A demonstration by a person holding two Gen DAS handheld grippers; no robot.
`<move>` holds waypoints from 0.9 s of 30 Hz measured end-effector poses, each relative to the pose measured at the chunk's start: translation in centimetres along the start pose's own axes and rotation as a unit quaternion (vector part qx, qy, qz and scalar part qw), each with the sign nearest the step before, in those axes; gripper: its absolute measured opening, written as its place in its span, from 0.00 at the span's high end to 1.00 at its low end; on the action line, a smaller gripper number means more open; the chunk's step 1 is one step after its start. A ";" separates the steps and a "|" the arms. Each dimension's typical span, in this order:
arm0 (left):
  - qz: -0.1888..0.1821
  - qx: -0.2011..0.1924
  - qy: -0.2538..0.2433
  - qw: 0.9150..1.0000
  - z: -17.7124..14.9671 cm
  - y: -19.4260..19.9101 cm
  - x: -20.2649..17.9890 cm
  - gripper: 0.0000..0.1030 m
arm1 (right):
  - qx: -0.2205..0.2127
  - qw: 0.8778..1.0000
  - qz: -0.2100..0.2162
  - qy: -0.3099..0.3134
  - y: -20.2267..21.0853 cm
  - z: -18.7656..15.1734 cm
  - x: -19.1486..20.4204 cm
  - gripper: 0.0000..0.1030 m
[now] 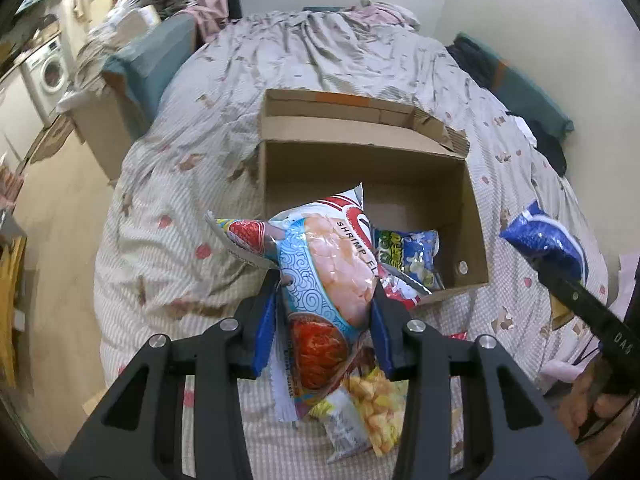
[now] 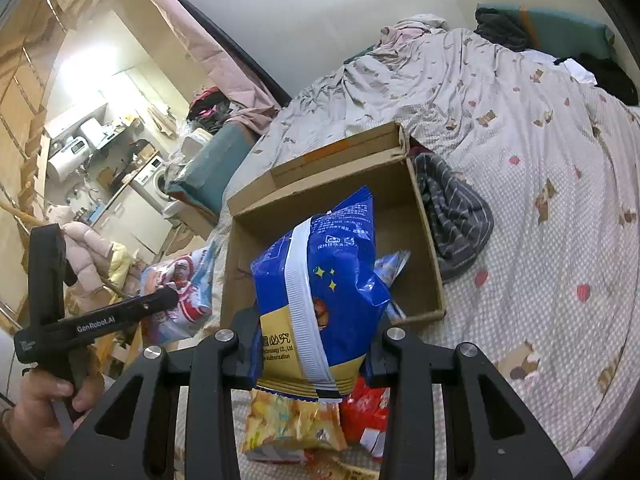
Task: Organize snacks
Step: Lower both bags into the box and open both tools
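A shrimp bag (image 1: 328,268) is clamped in the left gripper (image 1: 326,300) and a blue bag (image 2: 320,280) in the right gripper (image 2: 316,344), both held just short of the box (image 1: 476,240). Both are judged light, crinkly and crushable. They are best pinched gently at the body or a seam.

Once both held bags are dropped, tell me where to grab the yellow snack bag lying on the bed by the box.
Take the yellow snack bag by its crimped end seal, coming straight down from above. It lies flat on the bed with its near end free, while its far end is tucked under the shrimp chips bag held in the left gripper. The flat seal likely gives the jaws firmer purchase than the puffy middle.
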State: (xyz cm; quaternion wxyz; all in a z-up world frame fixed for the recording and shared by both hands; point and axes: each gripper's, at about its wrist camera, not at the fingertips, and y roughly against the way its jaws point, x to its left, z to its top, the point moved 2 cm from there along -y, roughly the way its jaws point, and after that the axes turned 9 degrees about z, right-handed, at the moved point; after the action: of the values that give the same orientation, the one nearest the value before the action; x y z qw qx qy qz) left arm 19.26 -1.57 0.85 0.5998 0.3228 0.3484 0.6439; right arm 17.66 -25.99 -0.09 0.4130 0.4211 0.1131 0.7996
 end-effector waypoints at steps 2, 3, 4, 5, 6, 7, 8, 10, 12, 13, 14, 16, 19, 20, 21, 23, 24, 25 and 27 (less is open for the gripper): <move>-0.001 -0.003 -0.006 1.000 0.8 -0.5 -0.4 0.64 | 0.002 1.000 -0.003 -0.005 -0.5 0.9 -0.2 0.64; -0.002 -0.004 -0.007 1.000 1.1 -0.8 -0.5 0.64 | 0.002 1.000 -0.004 -0.009 -0.7 1.4 -0.3 0.64; -0.003 -0.004 -0.007 1.000 1.6 -1.2 -0.7 0.64 | 0.003 1.000 -0.005 -0.012 -1.0 1.8 -0.5 0.64; -0.004 -0.005 -0.006 1.000 1.9 -1.4 -0.8 0.64 | 0.003 1.000 -0.006 -0.014 -1.2 2.3 -0.5 0.64; -0.005 -0.005 -0.005 1.000 2.2 -1.6 -0.8 0.64 | 0.002 1.000 -0.007 -0.013 -1.5 2.9 -0.5 0.64; -0.006 -0.005 -0.005 1.000 2.5 -1.9 -0.9 0.64 | 0.002 1.000 -0.007 -0.011 -1.8 3.4 -0.5 0.64; -0.007 -0.006 -0.003 1.000 2.8 -2.2 -1.0 0.64 | 0.002 1.000 -0.008 -0.011 -2.1 3.8 -0.5 0.64; -0.007 -0.008 -0.001 1.000 3.3 -2.7 -1.1 0.64 | 0.004 1.000 -0.010 -0.010 -2.7 4.5 -0.5 0.64; -0.006 -0.008 0.001 1.000 3.6 -3.6 -1.3 0.64 | 0.007 1.000 -0.014 -0.007 -3.4 5.1 -0.6 0.64; -0.005 -0.009 0.002 1.000 3.6 -3.9 -1.3 0.64 | 0.009 1.000 -0.015 -0.005 -3.9 5.4 -0.7 0.64; -0.004 -0.008 0.001 1.000 3.5 -4.4 -1.5 0.64 | 0.012 1.000 -0.016 -0.003 -4.3 5.5 -0.9 0.64; -0.004 -0.004 -0.001 1.000 3.2 -5.3 -1.5 0.64 | 0.016 1.000 -0.017 -0.002 -5.2 5.4 -1.2 0.64; 0.000 0.003 -0.007 1.000 2.6 -6.7 -1.6 0.64 | 0.024 1.000 -0.016 -0.005 -6.3 4.5 -2.0 0.64; 0.001 0.005 -0.007 1.000 2.4 -7.2 -1.5 0.64 | 0.027 0.999 -0.018 -0.005 -6.7 4.4 -2.2 0.64; 0.001 0.009 -0.005 1.000 2.2 -7.6 -1.4 0.64 | 0.031 0.999 -0.022 -0.005 -7.0 4.2 -2.4 0.64; -0.002 0.012 0.001 1.000 1.9 -8.2 -1.3 0.64 | 0.040 0.999 -0.037 -0.004 -7.6 3.9 -2.9 0.64; -0.003 0.014 0.004 1.000 1.8 -8.4 -1.3 0.64 | 0.043 0.998 -0.037 -0.006 -7.9 3.7 -3.1 0.64; -0.002 0.016 0.004 1.000 1.7 -8.6 -1.3 0.64 | 0.045 0.998 -0.035 -0.011 -8.0 3.6 -3.3 0.64; -0.001 0.013 0.001 1.000 1.6 -8.7 -1.5 0.64 | 0.045 0.998 -0.032 -0.017 -8.2 3.6 -3.6 0.64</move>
State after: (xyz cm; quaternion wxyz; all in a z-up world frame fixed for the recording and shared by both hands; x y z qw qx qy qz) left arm 25.51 -2.59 -5.54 0.5956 0.3295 0.3578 0.6393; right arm 26.12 -24.09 -4.26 0.4208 0.4488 0.1553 0.7729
